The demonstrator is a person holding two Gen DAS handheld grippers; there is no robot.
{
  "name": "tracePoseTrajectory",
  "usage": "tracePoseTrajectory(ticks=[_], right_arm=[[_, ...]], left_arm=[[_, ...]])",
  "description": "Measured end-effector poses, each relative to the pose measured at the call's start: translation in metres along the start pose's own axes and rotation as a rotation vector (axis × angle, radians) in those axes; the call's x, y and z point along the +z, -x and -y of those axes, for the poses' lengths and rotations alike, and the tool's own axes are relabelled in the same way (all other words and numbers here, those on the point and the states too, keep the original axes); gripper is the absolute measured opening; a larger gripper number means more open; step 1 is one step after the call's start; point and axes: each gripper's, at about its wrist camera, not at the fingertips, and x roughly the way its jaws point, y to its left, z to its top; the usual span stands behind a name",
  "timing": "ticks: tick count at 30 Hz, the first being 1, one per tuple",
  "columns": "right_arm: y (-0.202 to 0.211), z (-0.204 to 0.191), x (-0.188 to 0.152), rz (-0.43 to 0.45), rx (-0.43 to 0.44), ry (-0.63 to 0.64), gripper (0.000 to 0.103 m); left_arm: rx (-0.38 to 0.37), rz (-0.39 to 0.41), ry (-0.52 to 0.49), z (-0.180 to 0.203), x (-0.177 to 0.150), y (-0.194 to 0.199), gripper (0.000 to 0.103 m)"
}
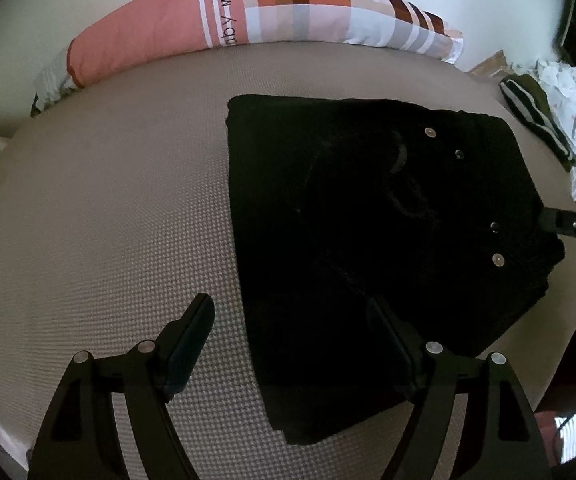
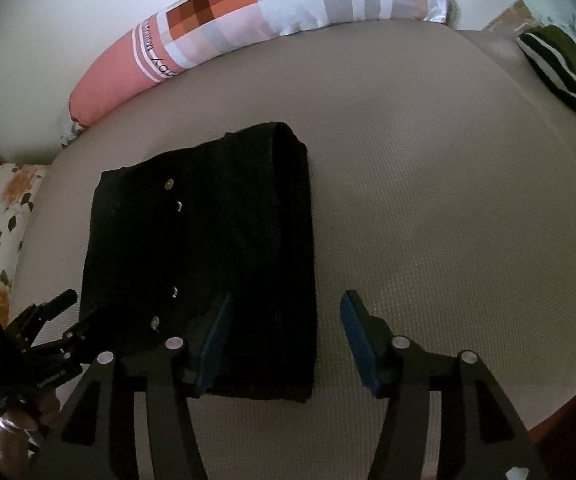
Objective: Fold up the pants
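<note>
Black pants [image 1: 368, 220] lie folded into a flat rectangle on the beige bed mat [image 1: 99, 220], with metal buttons showing on top. My left gripper [image 1: 292, 320] hangs open over their near corner, one finger above the mat and the other above the cloth. In the right wrist view the pants [image 2: 199, 248] sit left of centre. My right gripper [image 2: 285, 320] stands open over their near right edge; its blue pads [image 2: 215, 340] press on nothing. Each gripper shows in the other's view, the right gripper [image 1: 568, 226] at the pants' waist side and the left gripper [image 2: 59, 320] at the lower left.
A long pink and checked pillow [image 1: 247, 12] runs along the wall at the back. A green striped garment [image 1: 540, 116] and white clothes are piled at the bed's right end. A floral cloth [image 2: 3, 208] lies at the left. Bare mat [image 2: 448, 200] spreads right of the pants.
</note>
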Motion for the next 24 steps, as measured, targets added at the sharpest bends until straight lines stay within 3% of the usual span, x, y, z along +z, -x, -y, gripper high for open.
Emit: tracePoseTrajectory(ticks=[16, 24], right_arm=[[-0.028, 0.003, 0.019, -0.057, 0.026, 0.025, 0.054], [-0.042, 0.019, 0.026, -0.114, 0.133, -0.014, 0.054]], left_arm=[[0.053, 0.004, -0.010, -0.010, 0.011, 0.001, 0.079], [0.058, -0.013, 0.002, -0.015, 0.015, -0.008, 0.079]])
